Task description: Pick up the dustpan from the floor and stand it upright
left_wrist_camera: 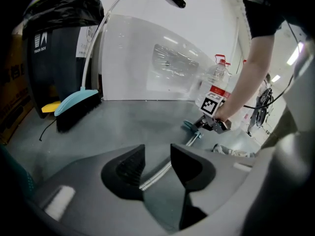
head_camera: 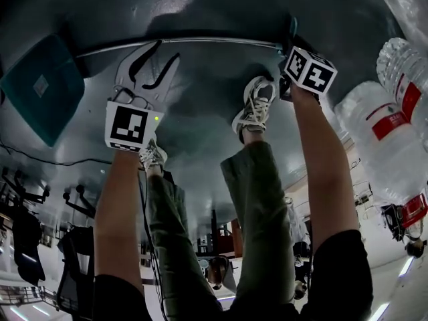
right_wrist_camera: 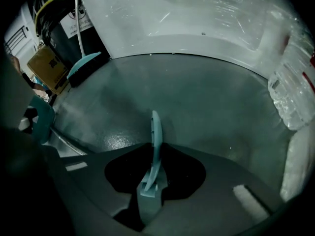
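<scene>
Teal handle (right_wrist_camera: 156, 132) is squeezed by your right gripper (right_wrist_camera: 155, 173), left gripper (left_wrist_camera: 157, 152) loose around the pole (left_wrist_camera: 152, 177), dustpan (head_camera: 40, 89) not lifted yet.

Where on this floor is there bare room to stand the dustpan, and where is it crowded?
Free: the floor before the white wall, between the broom and the water bottles. Crowded: the corner with trash bin and broom, and the bottles' side.
</scene>
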Tool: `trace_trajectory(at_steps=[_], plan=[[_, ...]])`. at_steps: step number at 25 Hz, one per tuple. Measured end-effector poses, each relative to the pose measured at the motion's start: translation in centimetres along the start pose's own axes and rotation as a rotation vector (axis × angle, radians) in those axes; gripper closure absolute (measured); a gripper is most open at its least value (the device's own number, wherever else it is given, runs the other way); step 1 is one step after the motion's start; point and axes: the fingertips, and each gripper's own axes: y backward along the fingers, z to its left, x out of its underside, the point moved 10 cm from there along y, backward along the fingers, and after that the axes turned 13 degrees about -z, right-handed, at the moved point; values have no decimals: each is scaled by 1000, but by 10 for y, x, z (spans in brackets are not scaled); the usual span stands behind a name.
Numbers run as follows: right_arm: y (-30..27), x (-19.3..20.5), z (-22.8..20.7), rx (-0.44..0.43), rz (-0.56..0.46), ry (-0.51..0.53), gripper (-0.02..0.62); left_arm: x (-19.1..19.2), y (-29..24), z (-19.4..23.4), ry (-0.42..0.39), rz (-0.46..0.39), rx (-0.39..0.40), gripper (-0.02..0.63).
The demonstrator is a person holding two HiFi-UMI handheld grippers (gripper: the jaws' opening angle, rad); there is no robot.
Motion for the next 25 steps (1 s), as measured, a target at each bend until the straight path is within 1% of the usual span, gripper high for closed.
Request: trace_trajectory(at_steps=[4, 7, 12, 18, 25], plan=[[13, -18, 6, -6, -26, 26, 528, -6, 7, 5, 8, -1, -22, 434], [30, -41, 13, -8, -69, 52, 529, -19, 12, 2, 13, -14, -28, 434], [63, -86, 34, -1, -139, 117, 529, -51, 26, -1, 13, -51, -31, 434], [99, -140, 69, -10, -203, 216, 529, -97, 53, 9, -5, -93, -38, 434], [139, -179, 105, -15, -244, 293, 529, -133, 95, 15, -9, -126, -69, 434]])
